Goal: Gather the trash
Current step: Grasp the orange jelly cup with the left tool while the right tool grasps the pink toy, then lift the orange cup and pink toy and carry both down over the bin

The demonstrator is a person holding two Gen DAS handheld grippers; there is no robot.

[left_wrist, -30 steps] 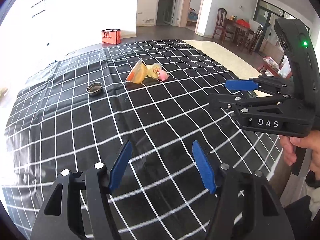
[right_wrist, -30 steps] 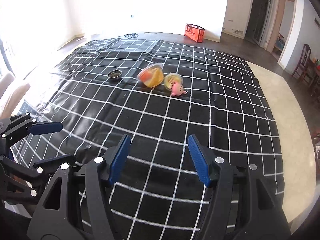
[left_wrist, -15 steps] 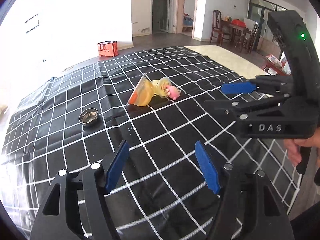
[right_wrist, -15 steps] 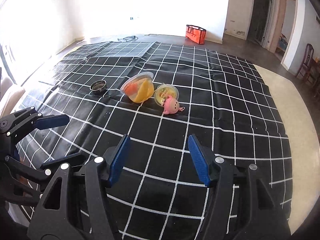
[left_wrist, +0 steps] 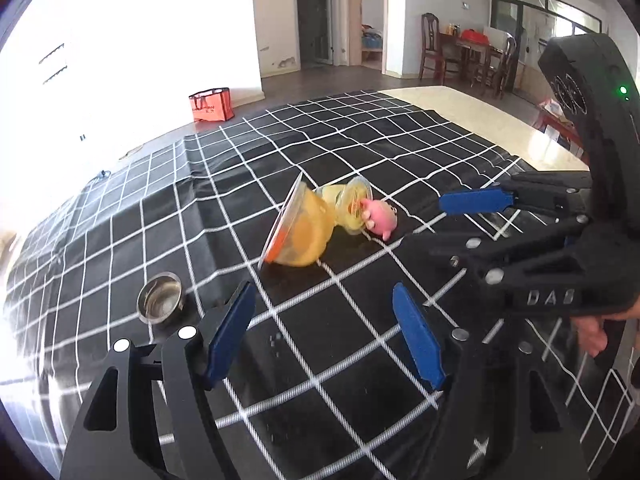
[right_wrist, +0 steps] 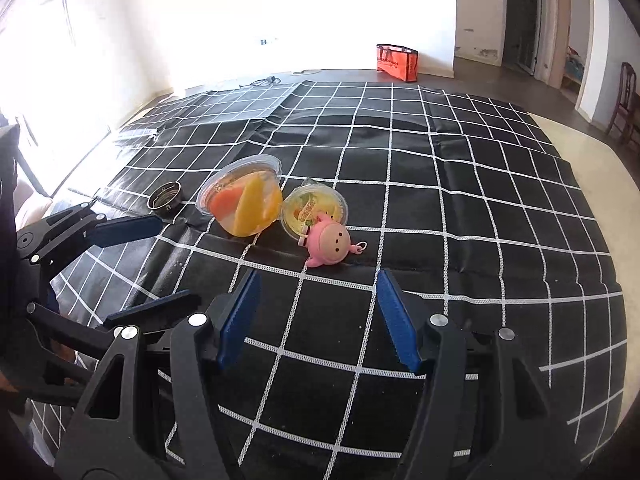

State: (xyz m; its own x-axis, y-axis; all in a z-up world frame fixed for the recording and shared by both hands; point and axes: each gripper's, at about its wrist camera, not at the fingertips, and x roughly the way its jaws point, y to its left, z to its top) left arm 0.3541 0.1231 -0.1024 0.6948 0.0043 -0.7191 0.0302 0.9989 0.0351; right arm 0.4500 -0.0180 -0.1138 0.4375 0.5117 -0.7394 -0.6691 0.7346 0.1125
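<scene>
A clear plastic cup point(left_wrist: 300, 236) point(right_wrist: 244, 204) with orange and yellow contents lies on its side on the black gridded mat point(left_wrist: 360, 140) point(right_wrist: 480, 200). A smaller tipped cup point(left_wrist: 352, 208) point(right_wrist: 314, 208) with a yellow label touches it. A pink pig toy point(left_wrist: 380, 220) point(right_wrist: 328, 242) leans against the small cup. My left gripper point(left_wrist: 324, 292) point(right_wrist: 178, 260) hovers short of the big cup, its jaws opening with nothing between them. My right gripper point(right_wrist: 318, 276) point(left_wrist: 440, 222) stands open and empty just short of the pig toy.
A small metal bowl point(left_wrist: 160, 300) point(right_wrist: 164, 198) sits on the mat left of the cups. An orange bag point(left_wrist: 210, 105) point(right_wrist: 396, 62) stands on the floor beyond the mat's far edge. Chairs and a table point(left_wrist: 460, 52) stand in the far room.
Both grippers have moved forward and lower toward the cups and the pig toy, which now look larger and closer. The left jaws have spread a little wider.
</scene>
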